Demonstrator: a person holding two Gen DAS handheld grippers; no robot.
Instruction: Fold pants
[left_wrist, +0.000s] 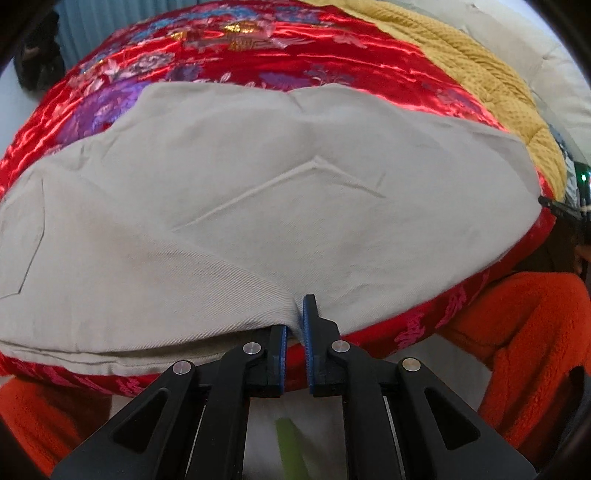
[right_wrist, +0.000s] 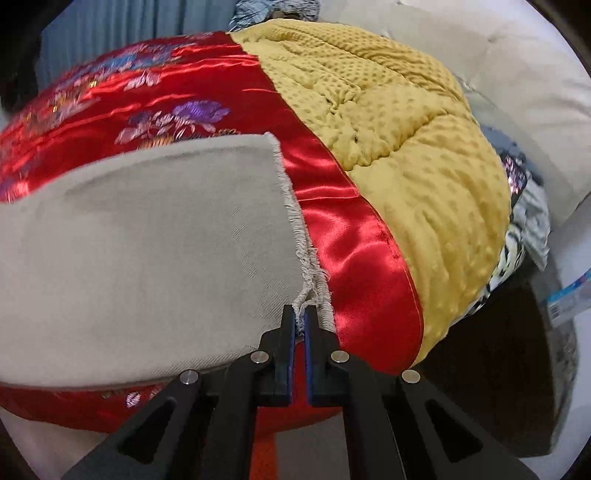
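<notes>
so both grippers were already on the pants (left_wrist: 229, 206), which lay flat across the red satin quilt (left_wrist: 258, 44), filling the middle of the left wrist view and the left half of the right wrist view. the left gripper (left_wrist: 295, 321) sat at the bottom centre of its frame with the jaws nearly closed, and the near edge of the beige cloth was drawn down into the narrow gap between them, so i judged it was pinching that edge somewhere along the leg. the right gripper (right_wrist: 300, 319) was at the bottom centre of its own frame, jaws also almost together, nipping the frayed hem corner (right_wrist: 306, 295) at the cuff end.

the relation that mattered to me: the garment's long axis ran left to right across both frames, while its width ran away from the grippers toward the top of the frame. both holds were on the near long edge, the right one at the very end of the leg and the left one further in along it. how far apart the two grips were i could not tell, since neither camera showed the other gripper. the far edge lay in the upper part of each view against the floral embroidery. a mustard dotted blanket (right_wrist: 388, 122) covered the right side of the right wrist view, well clear of the cloth. i reckoned the next move would be lifting that near edge and carrying it up and over toward the far edge, keeping both grips level so the fold came out straight.
</notes>
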